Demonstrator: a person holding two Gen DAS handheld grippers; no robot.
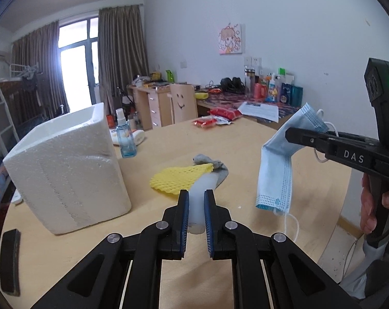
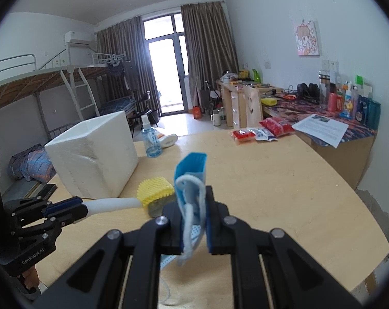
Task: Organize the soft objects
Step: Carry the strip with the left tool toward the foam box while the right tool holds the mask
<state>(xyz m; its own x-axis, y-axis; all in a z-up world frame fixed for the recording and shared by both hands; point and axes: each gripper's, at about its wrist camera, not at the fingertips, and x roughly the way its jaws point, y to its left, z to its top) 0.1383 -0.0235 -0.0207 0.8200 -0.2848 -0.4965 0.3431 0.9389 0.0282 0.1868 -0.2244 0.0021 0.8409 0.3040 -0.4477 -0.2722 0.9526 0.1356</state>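
A white foam sleeve (image 1: 198,203) was clenched in the left gripper (image 1: 196,200), its far end reaching the yellow foam net (image 1: 177,177) right of the foam box (image 1: 65,167). A blue face mask (image 1: 279,164) was clamped in the right gripper (image 2: 193,216), hanging above the table (image 1: 246,141), farther right of the box.

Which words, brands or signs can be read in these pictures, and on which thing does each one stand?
"DAS": on the right gripper, in white letters along its side.
"GenRobot.AI": on the left gripper, low on its black body.
Smiling face drawn on the wooden chair: a sign, no words.
Printed sheet of paper, bottles and red packets: too small to read.
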